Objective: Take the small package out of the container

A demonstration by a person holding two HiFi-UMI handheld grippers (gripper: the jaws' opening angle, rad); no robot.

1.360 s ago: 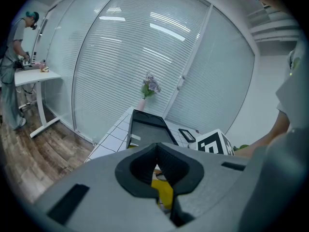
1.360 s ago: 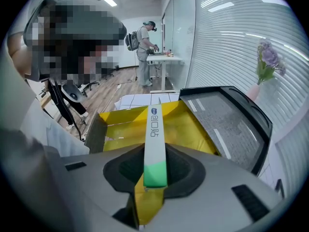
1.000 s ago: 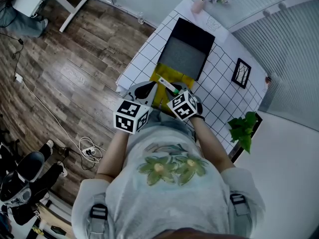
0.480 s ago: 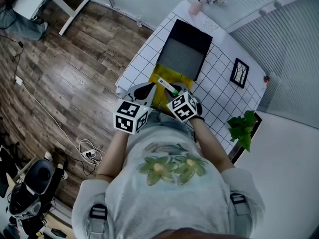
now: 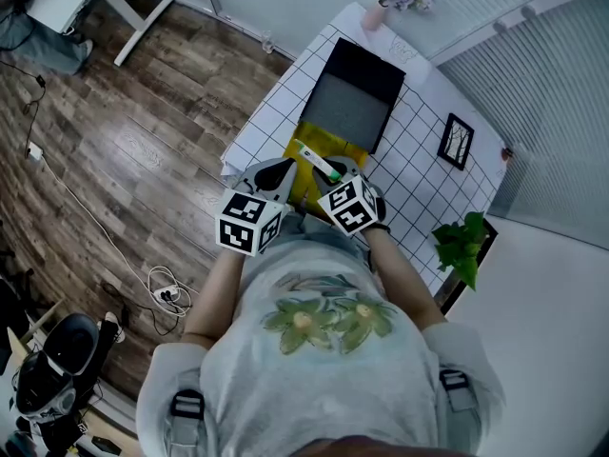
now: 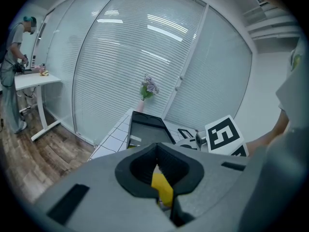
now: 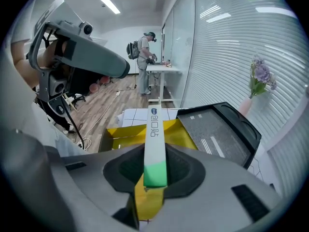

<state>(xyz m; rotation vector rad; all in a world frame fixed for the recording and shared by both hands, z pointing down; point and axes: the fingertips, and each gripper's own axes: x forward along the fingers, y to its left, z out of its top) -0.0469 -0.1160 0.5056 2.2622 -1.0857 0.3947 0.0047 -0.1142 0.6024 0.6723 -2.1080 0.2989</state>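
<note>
A long white package with a green end [image 7: 154, 129] is pinched in my right gripper [image 7: 155, 161], which is shut on its green end. In the head view the package [image 5: 315, 161] sticks out above the open yellow container [image 5: 333, 147] near the table's front edge. The container [image 7: 118, 132] lies below and behind the package. My left gripper [image 5: 284, 173] sits at the container's left side. Its jaws [image 6: 156, 151] look closed together with a yellow piece [image 6: 162, 190] between them, seemingly the container's wall.
A black tray with a grey inside [image 5: 352, 98] lies just beyond the container on the white grid table [image 5: 276, 112]. A flower vase [image 5: 381, 8], a small picture frame [image 5: 461, 139] and a green plant [image 5: 463, 246] stand round the table's edges. Cables lie on the wooden floor [image 5: 143, 141].
The package's free end has shifted slightly up and left over the container. Both grippers have stayed almost where they were.
</note>
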